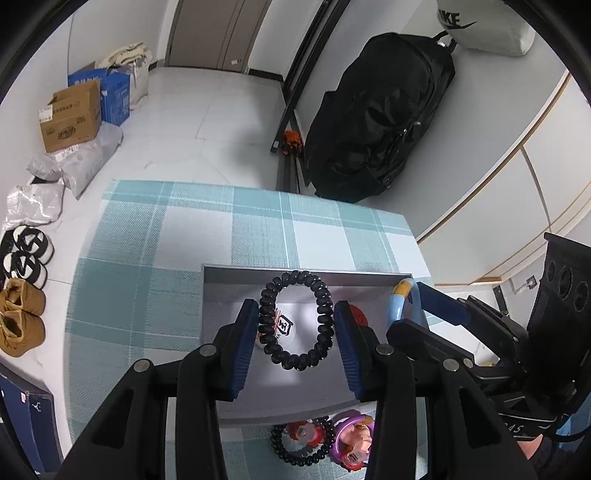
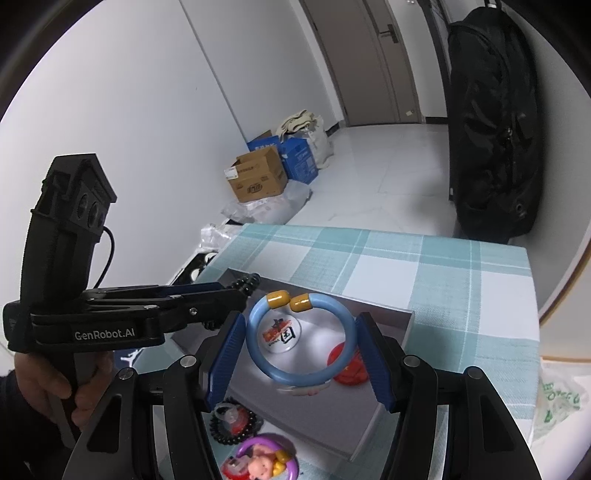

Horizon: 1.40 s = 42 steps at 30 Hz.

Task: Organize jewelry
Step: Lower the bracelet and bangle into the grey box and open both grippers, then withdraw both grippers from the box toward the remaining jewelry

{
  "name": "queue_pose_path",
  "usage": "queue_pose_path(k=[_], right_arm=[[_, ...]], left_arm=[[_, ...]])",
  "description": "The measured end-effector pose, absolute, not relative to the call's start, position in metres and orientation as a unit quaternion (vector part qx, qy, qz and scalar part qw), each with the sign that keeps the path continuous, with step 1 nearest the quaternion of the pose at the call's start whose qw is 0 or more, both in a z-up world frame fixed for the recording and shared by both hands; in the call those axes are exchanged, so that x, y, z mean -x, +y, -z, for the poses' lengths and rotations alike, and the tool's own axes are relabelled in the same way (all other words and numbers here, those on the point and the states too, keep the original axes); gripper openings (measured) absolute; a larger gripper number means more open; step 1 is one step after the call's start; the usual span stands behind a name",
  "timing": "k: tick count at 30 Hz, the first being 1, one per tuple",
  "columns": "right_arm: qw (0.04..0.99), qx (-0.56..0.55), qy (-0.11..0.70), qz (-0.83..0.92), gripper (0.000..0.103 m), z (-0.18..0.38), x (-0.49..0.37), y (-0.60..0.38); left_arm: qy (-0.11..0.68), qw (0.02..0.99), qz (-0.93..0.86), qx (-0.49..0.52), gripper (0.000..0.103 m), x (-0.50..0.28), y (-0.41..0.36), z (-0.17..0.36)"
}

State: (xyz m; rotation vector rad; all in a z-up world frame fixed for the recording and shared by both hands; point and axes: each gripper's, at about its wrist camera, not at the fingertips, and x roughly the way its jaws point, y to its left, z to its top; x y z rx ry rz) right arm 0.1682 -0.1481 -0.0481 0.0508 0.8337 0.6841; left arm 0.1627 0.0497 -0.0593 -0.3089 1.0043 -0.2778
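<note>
Your left gripper (image 1: 295, 325) clamps the black bead bracelet (image 1: 295, 320), your right gripper (image 2: 301, 343) the blue bangle (image 2: 301, 341), both over the grey tray (image 1: 221, 280), inside its rim.

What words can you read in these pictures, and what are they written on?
"GenRobot.AI": on the side of the left gripper, in white letters.
"IKE", the start cut off: on the white cap at the top of the left wrist view.
"国": on the round white badge in the grey tray.
Print on the brown cardboard box and the blue box: too small to read.
</note>
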Motion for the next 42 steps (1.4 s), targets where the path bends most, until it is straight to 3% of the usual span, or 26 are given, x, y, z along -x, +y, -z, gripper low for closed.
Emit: queue_pose_path(k=[7,11,13,21,23,30,35,42], right_arm=[[0.853,-0.019,0.405,-0.328,0.062,0.057,-0.177,-0.145],[0.854,-0.012,0.407,-0.324,0.062,0.06,-0.179,-0.145],[0.857,-0.012,0.402,-0.323,0.07,0.059,-0.179,-0.147],[0.874,0.0,0.385,-0.298,0.077,0.05,-0.169,-0.15],[0.881,0.01,0.377,-0.286,0.084,0.047,-0.164,-0.15],[0.896,0.013,0.364,-0.254,0.089,0.036,-0.152,-0.154],[0.906,0.014,0.358,-0.223,0.1,0.029,-0.144,-0.161],[0.914,0.025,0.353,-0.197,0.101,0.018,-0.127,-0.166]], left_arm=[[0.488,0.844,0.147,0.166,0.037,-0.173,0.051,0.068],[0.487,0.844,0.146,0.168,0.045,-0.175,0.054,0.068],[0.484,0.845,0.15,0.173,0.046,-0.175,0.055,0.067],[0.469,0.855,0.151,0.161,0.06,-0.166,0.05,0.061],[0.468,0.856,0.153,0.158,0.06,-0.163,0.047,0.06],[0.456,0.87,0.136,0.129,0.06,-0.149,0.042,0.054],[0.44,0.883,0.121,0.112,0.061,-0.136,0.038,0.049],[0.423,0.896,0.102,0.09,0.068,-0.115,0.034,0.048]])
